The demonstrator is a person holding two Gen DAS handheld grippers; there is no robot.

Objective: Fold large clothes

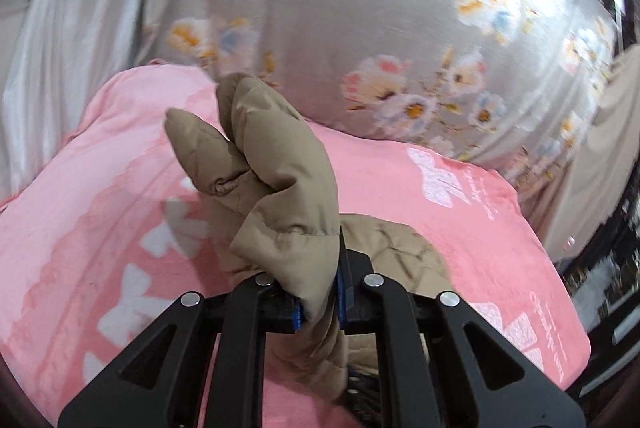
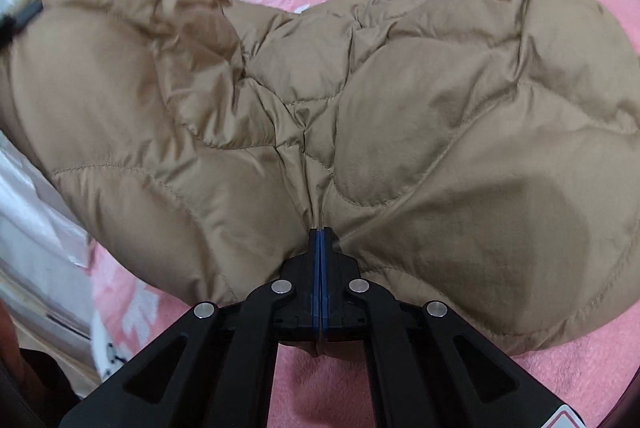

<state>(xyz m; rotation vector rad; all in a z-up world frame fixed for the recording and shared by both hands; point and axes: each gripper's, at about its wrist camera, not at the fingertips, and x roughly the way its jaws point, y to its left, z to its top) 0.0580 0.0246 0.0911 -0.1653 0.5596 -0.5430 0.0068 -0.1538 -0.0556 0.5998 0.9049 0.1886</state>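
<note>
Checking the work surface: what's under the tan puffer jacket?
A pink printed blanket shows around the tan puffer jacket; anything directly beneath the jacket is covered.

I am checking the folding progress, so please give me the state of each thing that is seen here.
Tan quilted puffer jacket: spread on the blanket, unfolded, gripped at two places.
Left gripper: jaws shut on a bunched, raised part of the jacket.
Right gripper: jaws shut on a pinch of jacket fabric.
Pink fleece blanket with white pattern: lying flat under the jacket.
Grey floral quilt: lying behind the blanket.
</note>
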